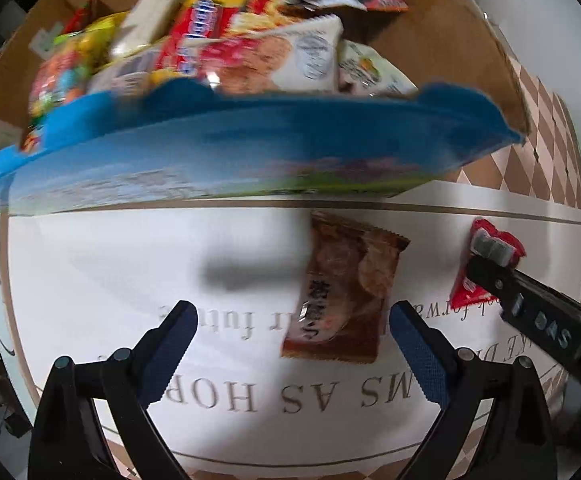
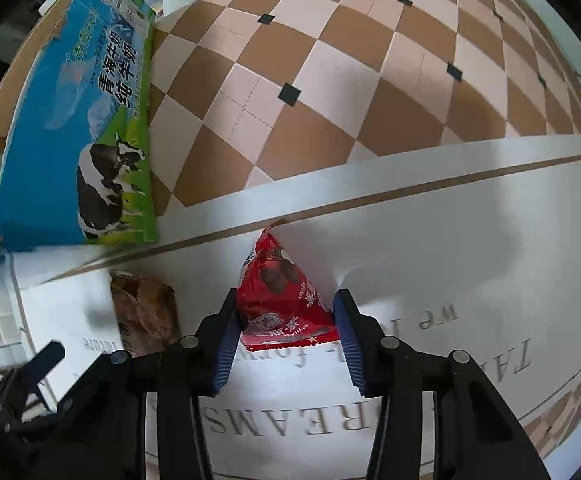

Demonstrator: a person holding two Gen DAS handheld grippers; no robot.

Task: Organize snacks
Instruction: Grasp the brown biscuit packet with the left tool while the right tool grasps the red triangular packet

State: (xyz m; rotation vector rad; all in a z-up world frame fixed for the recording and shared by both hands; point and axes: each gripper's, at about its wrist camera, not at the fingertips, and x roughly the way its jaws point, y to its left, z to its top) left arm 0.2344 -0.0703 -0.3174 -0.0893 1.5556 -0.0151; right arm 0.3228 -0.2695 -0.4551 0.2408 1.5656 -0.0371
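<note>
The right tongs (image 2: 286, 320) point down at the worktop (image 2: 450, 248) with both blue pads pressed against the sides of a red packet (image 2: 280, 300), holding it where it lies on the white cloth. The left tongs (image 1: 292, 334) hang wide, gripping nothing; a brown packet (image 1: 344, 288) lies flat between their 2 fingers, nearer the right one, and whether that pad touches it cannot be told. From the left tongs, the red packet sits off to the right, beyond the brown one. Ahead of the left tongs stands a blue carton (image 1: 250, 148), open at the top and heaped with snacks (image 1: 230, 40).
</note>
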